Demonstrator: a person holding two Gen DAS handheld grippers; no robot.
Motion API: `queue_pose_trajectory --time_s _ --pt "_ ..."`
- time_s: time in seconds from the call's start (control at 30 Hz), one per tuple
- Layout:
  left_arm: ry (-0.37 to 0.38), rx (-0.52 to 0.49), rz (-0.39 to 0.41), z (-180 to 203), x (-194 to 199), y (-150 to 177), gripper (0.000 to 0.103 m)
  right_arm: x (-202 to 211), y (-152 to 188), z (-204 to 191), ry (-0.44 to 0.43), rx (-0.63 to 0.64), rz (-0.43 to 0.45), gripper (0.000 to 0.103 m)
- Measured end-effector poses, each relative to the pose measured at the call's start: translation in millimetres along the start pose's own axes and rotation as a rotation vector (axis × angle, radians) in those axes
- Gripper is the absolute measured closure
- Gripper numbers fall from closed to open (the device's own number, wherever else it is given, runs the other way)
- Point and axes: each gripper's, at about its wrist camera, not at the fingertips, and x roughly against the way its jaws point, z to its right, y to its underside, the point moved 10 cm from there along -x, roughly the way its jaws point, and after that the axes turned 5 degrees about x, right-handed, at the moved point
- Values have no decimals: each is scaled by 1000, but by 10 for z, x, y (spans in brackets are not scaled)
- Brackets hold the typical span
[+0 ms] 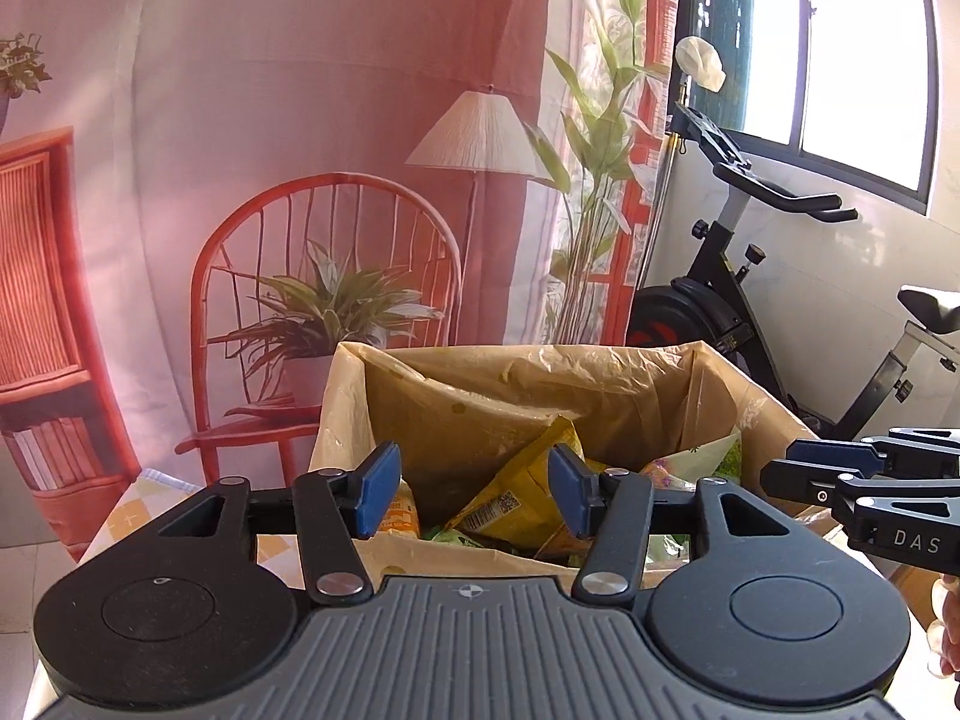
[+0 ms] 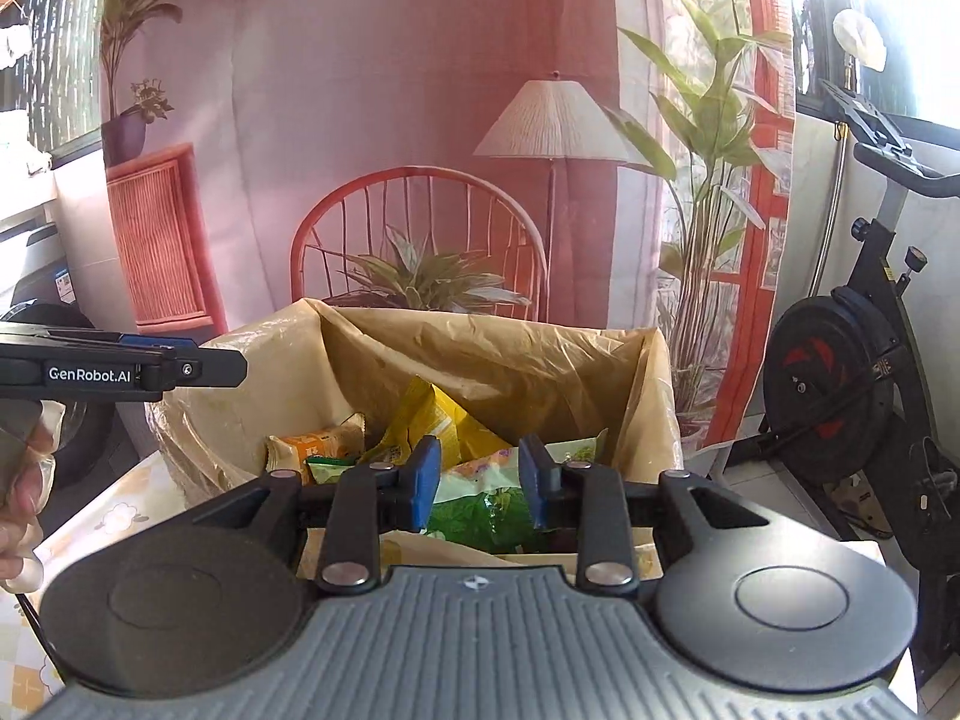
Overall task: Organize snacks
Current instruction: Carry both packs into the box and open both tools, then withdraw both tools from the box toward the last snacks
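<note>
Snack packets (image 2: 480, 480): heaped loose in the bottom of a box, none held. Yellow bag (image 1: 528, 498) tilted upright near the middle; orange packet (image 2: 318, 447) at the left side; green packet (image 2: 486, 513) and a pale green one (image 2: 576, 453) toward the right.
Box (image 2: 660, 396): open-topped, lined with a crinkled tan plastic bag folded over the rim; set on a table with a yellow-and-white checked cloth (image 1: 138, 510).
Left gripper (image 1: 474, 495): held at the near rim of the box, above the packets; blue pads (image 1: 381, 495) spread apart, nothing between them, touching nothing.
Right gripper (image 2: 480, 489): just beside the left, also at the near rim; blue pads (image 2: 426, 489) parted by a narrower gap, green packet seen through the gap but below it, not pinched.
Hand in a clear glove (image 2: 24, 480): gripping the left gripper's handle, at the picture's left edge.
Behind: printed backdrop (image 1: 300, 150) showing a red chair, lamp and plants. Exercise bike (image 1: 750, 276) at the right, below a window (image 1: 864, 48).
</note>
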Motion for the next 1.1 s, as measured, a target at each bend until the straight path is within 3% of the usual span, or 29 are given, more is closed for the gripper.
queue_pose_trajectory --time_s 0.33,0.57,1.1 --pt "12 -8 7 -49 480 197 46 284 102 -324 -61 7 25 72" --pt "5 86 -35 -157 621 540 46 394 256 -511 -98 25 26 72" --pt "36 79 -190 -67 279 1226 48 126 1025 -291 -127 -110 -112 72"
